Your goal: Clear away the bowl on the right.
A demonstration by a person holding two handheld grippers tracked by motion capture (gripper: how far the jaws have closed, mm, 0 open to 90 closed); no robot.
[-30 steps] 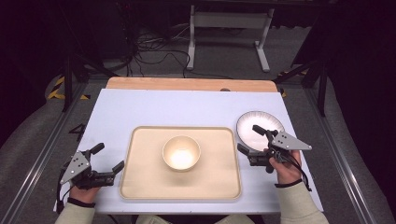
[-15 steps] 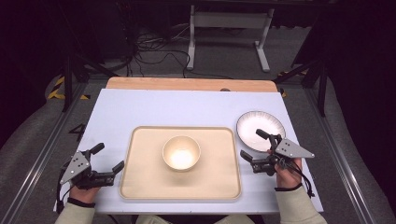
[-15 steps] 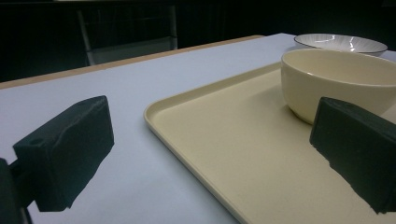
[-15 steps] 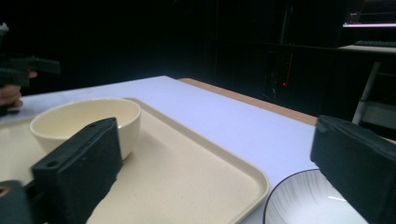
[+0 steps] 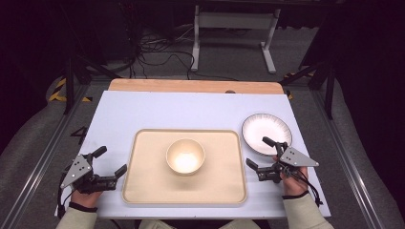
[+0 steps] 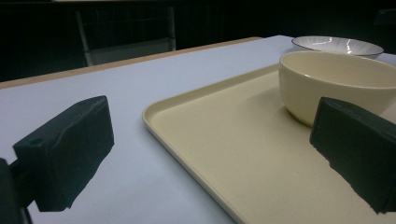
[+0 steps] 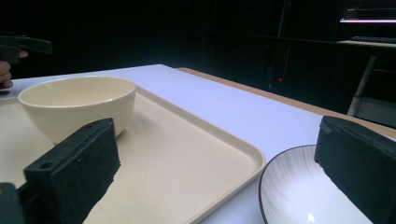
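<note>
The right gripper [image 5: 266,154] is held low over the near right part of the table, and its two black jaws stand wide apart; they have just been opening, and nothing is between them. In the right gripper view one jaw stands in front of the right edge of the tray and the other in front of the near rim of the plate, but whether they touch these things I cannot tell. The round white plate with a thin dark rim [image 5: 265,132] lies on the table just beside the right edge of the tray, a little farther from the person than the right gripper. The left gripper [image 5: 111,161] is at the near left corner of the table, also with its black jaws wide apart and nothing between them; in the left gripper view one jaw is over the bare table and the other over the tray. The flat cream-coloured rectangular plastic tray with rounded corners [image 5: 143,181] lies in the middle of the near half of the table, between the two grippers. The cream-coloured round bowl [image 5: 185,156] stands upright near the middle of this tray, and it is empty. All these things rest on the pale lilac-white table top [image 5: 157,109], which has a strip of light wood along its far edge.
</note>
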